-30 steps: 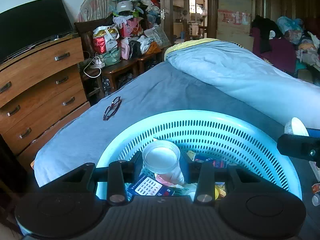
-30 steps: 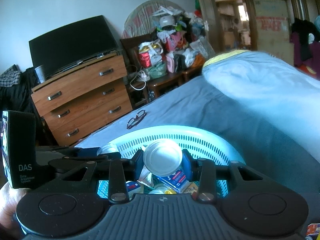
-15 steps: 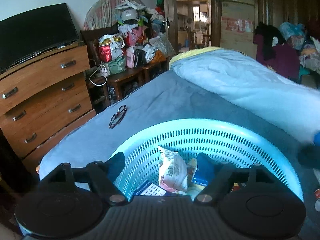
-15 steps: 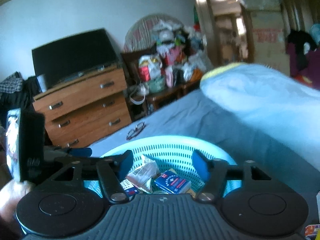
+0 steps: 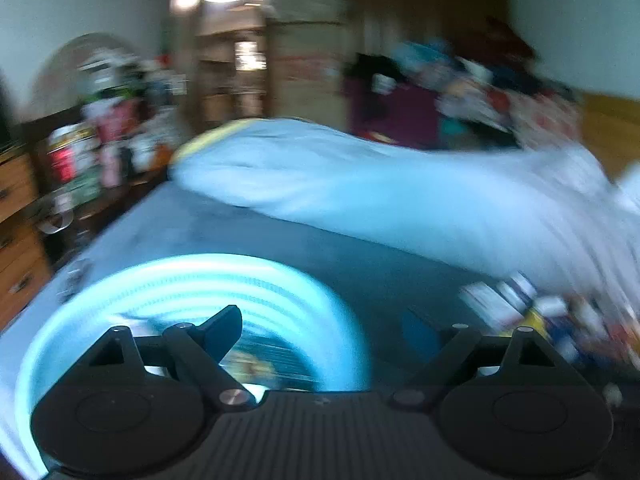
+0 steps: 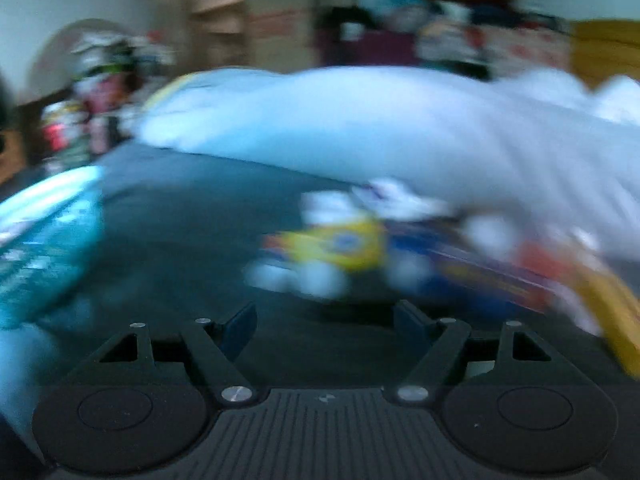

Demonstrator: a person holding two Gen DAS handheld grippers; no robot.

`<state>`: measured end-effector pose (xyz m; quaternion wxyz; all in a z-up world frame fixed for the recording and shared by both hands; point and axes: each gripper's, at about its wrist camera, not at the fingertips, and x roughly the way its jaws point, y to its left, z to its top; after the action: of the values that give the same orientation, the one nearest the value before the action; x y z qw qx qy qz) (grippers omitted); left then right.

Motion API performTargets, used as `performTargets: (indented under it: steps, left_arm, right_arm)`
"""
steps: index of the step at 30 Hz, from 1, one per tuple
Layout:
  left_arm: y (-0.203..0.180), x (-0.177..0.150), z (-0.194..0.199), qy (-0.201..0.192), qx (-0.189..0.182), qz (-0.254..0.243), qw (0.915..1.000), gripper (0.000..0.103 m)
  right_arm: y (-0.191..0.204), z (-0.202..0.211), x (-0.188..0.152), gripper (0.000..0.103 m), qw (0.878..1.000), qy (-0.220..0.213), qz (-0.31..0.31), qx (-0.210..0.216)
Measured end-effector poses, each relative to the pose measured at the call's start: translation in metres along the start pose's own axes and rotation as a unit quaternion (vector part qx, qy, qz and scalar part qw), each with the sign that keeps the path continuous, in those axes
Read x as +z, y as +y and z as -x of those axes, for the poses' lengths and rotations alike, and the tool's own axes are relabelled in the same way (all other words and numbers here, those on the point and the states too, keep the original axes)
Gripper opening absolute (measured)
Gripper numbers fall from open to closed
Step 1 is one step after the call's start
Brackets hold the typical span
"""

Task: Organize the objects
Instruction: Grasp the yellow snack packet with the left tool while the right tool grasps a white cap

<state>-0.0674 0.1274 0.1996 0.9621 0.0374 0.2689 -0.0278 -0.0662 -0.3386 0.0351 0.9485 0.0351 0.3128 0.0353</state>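
Both views are blurred by motion. A light blue perforated basket (image 5: pixel 192 284) with packets inside sits on the bed, low left in the left wrist view and at the left edge in the right wrist view (image 6: pixel 44 220). My left gripper (image 5: pixel 320 332) is open and empty, over the basket's right rim. My right gripper (image 6: pixel 324 326) is open and empty, just short of a pile of small items (image 6: pixel 400 248) on the bed: a yellow packet (image 6: pixel 340 244), a blue box (image 6: pixel 480 276), white pieces. The pile also shows at the right of the left wrist view (image 5: pixel 540 312).
A pale blue duvet (image 5: pixel 380 196) lies bunched across the far side of the bed. A wooden dresser (image 5: pixel 16 208) and cluttered furniture (image 5: pixel 104 128) stand to the left. A doorway and boxes are at the back.
Both grippers opened and dropped their white containers into the basket. Both have since swung right, away from the basket, and the right one now faces the pile of items.
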Motion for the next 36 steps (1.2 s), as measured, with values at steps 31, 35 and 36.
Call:
performTargets:
  steps: [31,35,36]
  left_arm:
    - [-0.165,-0.032,-0.152,0.048,-0.103,-0.164,0.9798,0.074]
    - [-0.215,-0.049,-0.178,0.017,-0.160,-0.265,0.9508,0.068]
    - [-0.230,-0.059,-0.186,0.008,-0.158,-0.301,0.9404,0.066]
  right_arm:
    - [-0.023,-0.049,0.008,0.041,0.995,-0.031,-0.008,0.097]
    - [-0.050,-0.028,-0.021,0.041,0.996,0.009,-0.046,0.077]
    - [-0.054,-0.027,-0.026,0.041,0.996,0.014,-0.047,0.073]
